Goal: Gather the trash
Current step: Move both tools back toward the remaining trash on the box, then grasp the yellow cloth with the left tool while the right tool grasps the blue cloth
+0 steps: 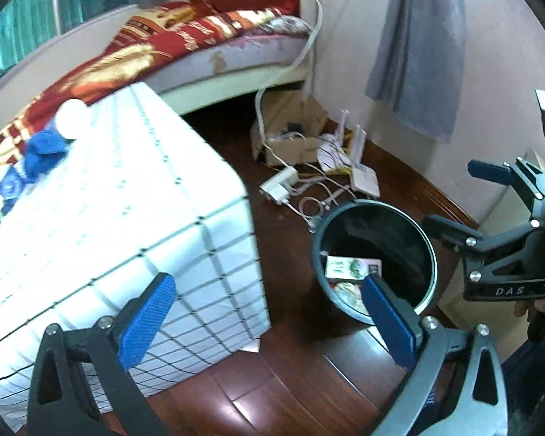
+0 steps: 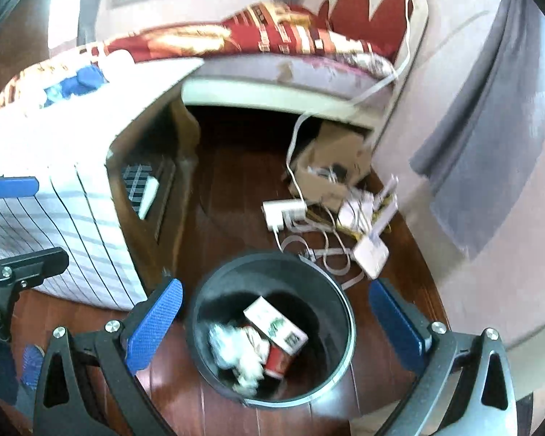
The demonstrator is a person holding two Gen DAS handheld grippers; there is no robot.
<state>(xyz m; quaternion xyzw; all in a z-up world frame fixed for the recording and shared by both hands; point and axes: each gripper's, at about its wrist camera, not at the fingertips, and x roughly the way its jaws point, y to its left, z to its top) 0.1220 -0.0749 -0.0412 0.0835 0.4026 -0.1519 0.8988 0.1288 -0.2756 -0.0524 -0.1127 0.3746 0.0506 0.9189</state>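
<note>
Drop step looks finished: right gripper hangs wide and empty over the bin, trash carton inside. Left gripper also wide, empty, near bin's left. Next: locate remaining trash on the bench.

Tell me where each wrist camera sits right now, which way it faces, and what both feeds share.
Left wrist: beside the clothed table, facing forward and down at the floor and bin; its own open left gripper and the right gripper show.
Right wrist: above the bin, looking down into it at a carton, crumpled paper and red cup; its own open gripper shows.
Shared: bin, carton, table, bed, floor cables.
</note>
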